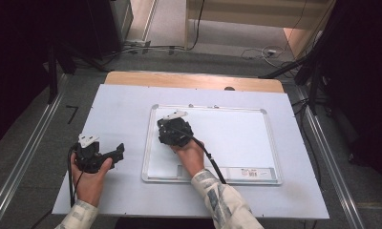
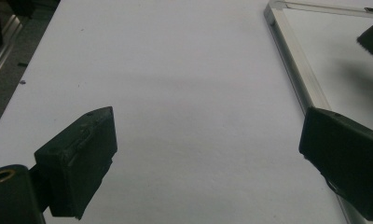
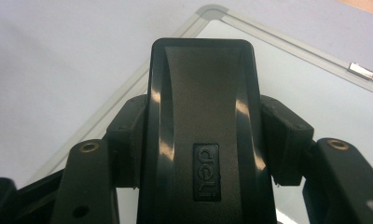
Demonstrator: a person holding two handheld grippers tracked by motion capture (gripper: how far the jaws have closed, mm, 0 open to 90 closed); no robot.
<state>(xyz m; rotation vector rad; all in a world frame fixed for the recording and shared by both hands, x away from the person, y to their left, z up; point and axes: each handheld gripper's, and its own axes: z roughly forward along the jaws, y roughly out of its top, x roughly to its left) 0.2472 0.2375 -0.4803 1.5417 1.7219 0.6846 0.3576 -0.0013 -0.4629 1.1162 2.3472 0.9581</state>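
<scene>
Gripping a black eraser over the whiteboard near its corner, right gripper clamping it sideways, left gripper resting open on the tabletop.

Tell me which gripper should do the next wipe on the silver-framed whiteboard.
Right. The right gripper already clamps the black plastic eraser over the silver-framed whiteboard; the left gripper sits open beside it.
</scene>
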